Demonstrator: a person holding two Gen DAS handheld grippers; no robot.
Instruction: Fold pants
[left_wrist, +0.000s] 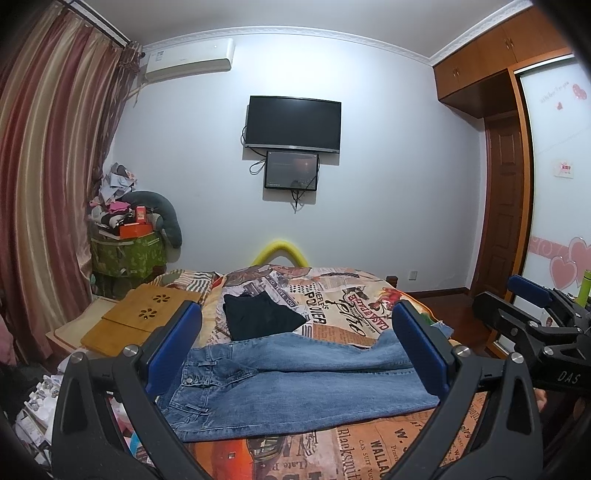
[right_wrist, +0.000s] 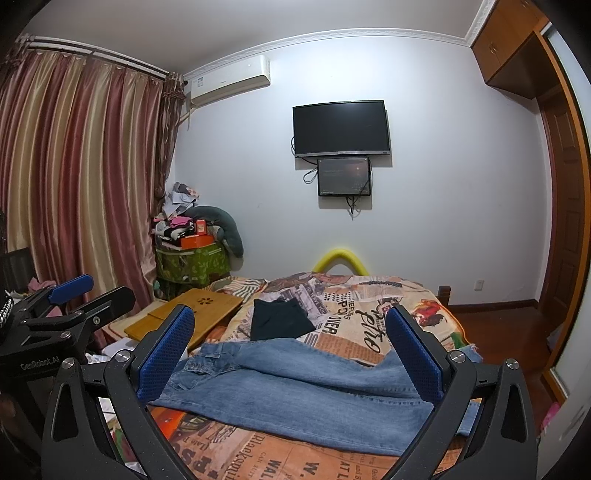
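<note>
Blue jeans (left_wrist: 295, 384) lie flat across the near part of the bed, waistband to the left and legs running right. In the right wrist view the jeans (right_wrist: 295, 387) reach past the right finger, and a frayed hem hangs near the bed's edge. My left gripper (left_wrist: 295, 332) hovers above them, open, with nothing between its blue pads. My right gripper (right_wrist: 291, 343) is also open and empty, just above the legs. Each gripper shows in the other's view: the right gripper (left_wrist: 506, 299) at the right edge, the left gripper (right_wrist: 92, 293) at the left edge.
A folded black garment (left_wrist: 262, 317) lies behind the jeans on the newspaper-print bedspread (left_wrist: 351, 306). A wooden lap desk (left_wrist: 147, 314) sits on the bed's left side. A green storage box (right_wrist: 192, 267) with piled clutter stands by the curtain. A wardrobe (left_wrist: 546, 184) is at the right.
</note>
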